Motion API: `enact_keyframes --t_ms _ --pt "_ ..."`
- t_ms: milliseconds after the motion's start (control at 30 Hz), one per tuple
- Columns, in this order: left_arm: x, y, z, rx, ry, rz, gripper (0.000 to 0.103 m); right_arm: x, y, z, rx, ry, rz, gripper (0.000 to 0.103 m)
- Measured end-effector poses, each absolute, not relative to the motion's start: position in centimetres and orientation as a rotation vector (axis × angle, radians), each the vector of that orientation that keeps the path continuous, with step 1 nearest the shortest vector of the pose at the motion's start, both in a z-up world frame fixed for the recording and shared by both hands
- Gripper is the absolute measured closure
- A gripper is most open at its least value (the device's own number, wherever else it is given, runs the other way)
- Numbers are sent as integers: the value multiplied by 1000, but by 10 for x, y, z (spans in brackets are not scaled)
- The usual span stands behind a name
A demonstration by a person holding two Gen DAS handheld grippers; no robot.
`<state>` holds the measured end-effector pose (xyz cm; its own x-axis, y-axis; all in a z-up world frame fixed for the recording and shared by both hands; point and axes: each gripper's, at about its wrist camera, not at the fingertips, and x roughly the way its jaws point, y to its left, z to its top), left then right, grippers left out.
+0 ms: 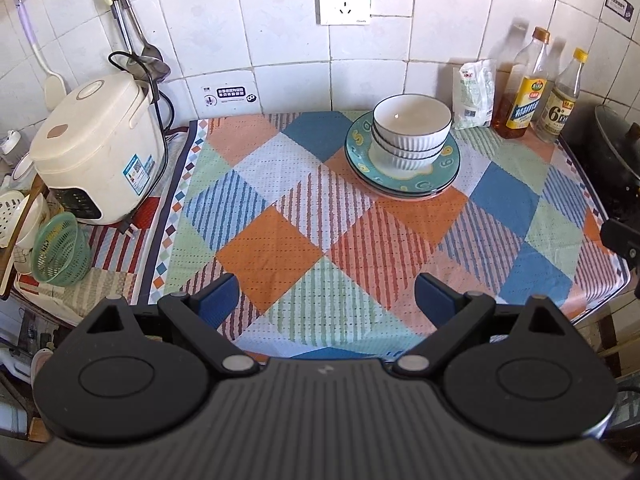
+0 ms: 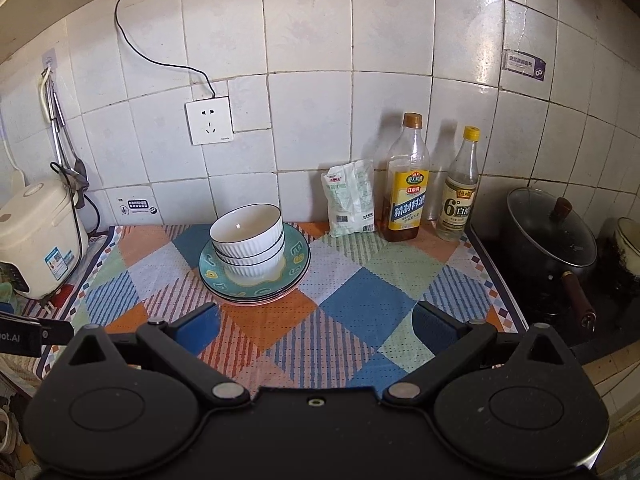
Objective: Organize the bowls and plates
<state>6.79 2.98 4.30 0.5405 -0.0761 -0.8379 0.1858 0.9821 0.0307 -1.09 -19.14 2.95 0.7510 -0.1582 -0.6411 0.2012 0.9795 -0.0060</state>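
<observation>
A stack of white ribbed bowls (image 1: 411, 133) sits on a stack of teal patterned plates (image 1: 402, 179) at the back of the checked tablecloth (image 1: 280, 240). The same bowls (image 2: 248, 240) and plates (image 2: 256, 280) show in the right wrist view. My left gripper (image 1: 326, 300) is open and empty, well in front of the stack. My right gripper (image 2: 316, 332) is open and empty, in front of the stack and a little to its right.
A white rice cooker (image 1: 96, 148) and a green basket (image 1: 60, 248) stand at the left. A white packet (image 2: 350, 200) and two bottles (image 2: 406, 184) stand by the wall at the right. A black lidded pot (image 2: 552, 240) sits on the stove beyond the cloth's right edge.
</observation>
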Motion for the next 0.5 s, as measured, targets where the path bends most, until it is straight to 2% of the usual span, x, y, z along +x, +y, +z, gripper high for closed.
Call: enact_keyframes --t_ms 500 --pt "60 39 29 147 1009 -124 8 -19 -180 22 63 701 -181 0"
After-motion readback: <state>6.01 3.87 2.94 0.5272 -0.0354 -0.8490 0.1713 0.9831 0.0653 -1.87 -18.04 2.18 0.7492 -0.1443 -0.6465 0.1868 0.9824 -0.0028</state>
